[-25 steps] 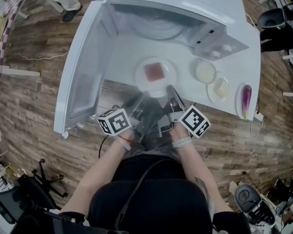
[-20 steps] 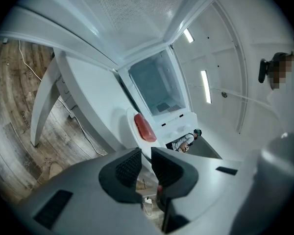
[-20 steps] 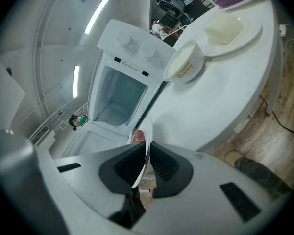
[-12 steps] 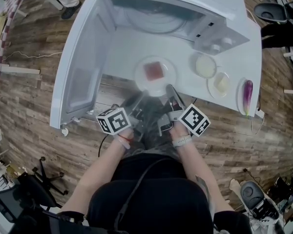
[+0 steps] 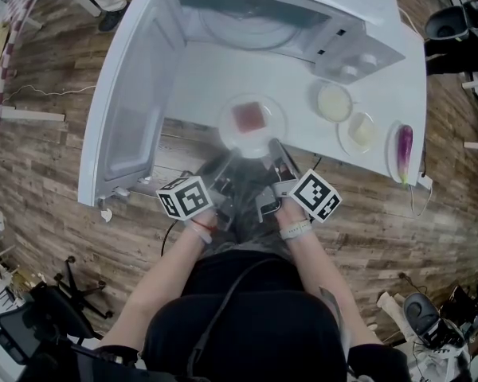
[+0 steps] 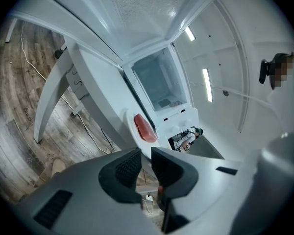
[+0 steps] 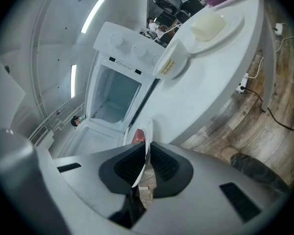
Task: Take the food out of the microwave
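Observation:
A clear plate (image 5: 253,138) carrying a pink-red slab of food (image 5: 251,116) is over the near edge of the white table (image 5: 199,86), in front of the open microwave (image 5: 255,22). My left gripper (image 5: 227,164) is shut on the plate's near-left rim. My right gripper (image 5: 275,151) is shut on its near-right rim. In the left gripper view the food (image 6: 144,128) shows just beyond the left gripper (image 6: 146,166). The right gripper view has the plate's rim (image 7: 147,141) running between the pads of the right gripper (image 7: 146,166). I cannot tell whether the plate touches the table.
The microwave door (image 5: 131,110) stands swung out to the left. To the right on the table are a small white bowl (image 5: 334,102), a saucer with a pale block (image 5: 360,132) and a purple eggplant (image 5: 404,151). Wood floor and cables lie below.
The plate and both grippers have drawn slightly away from the microwave toward the table's near edge. Both grips look unchanged.

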A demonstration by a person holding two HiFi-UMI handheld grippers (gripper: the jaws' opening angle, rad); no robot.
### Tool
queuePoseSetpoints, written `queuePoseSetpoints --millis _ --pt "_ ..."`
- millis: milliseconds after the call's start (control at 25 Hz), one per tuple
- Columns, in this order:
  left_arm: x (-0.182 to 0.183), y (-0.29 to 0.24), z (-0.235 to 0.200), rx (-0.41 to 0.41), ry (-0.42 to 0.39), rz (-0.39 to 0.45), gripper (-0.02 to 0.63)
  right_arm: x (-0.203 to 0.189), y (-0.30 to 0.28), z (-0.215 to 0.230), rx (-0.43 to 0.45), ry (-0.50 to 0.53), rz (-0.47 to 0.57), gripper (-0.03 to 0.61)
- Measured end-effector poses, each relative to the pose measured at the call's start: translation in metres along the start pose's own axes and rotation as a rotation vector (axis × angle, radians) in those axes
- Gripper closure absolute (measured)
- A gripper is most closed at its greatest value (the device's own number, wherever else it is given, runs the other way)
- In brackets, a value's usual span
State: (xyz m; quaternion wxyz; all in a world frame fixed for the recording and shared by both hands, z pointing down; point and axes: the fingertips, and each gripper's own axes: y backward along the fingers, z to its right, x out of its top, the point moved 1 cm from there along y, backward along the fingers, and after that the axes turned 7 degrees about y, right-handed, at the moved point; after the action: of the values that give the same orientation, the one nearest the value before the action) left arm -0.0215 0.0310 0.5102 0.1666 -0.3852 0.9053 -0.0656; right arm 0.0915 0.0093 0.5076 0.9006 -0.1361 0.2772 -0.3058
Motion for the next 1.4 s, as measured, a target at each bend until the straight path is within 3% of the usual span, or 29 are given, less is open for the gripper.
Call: queuePoseSetpoints --millis 960,1400 --pt "-0.003 -0.003 -0.008 0.027 0.012 -0.005 0.558 -0.01 0.003 0.012 -0.028 0.013 -0.055 0.531" --pt "-0.002 -0.008 -0.008 0.029 0.051 0.006 0.558 -0.011 0.007 0.01 0.003 0.043 -0.056 0.509"
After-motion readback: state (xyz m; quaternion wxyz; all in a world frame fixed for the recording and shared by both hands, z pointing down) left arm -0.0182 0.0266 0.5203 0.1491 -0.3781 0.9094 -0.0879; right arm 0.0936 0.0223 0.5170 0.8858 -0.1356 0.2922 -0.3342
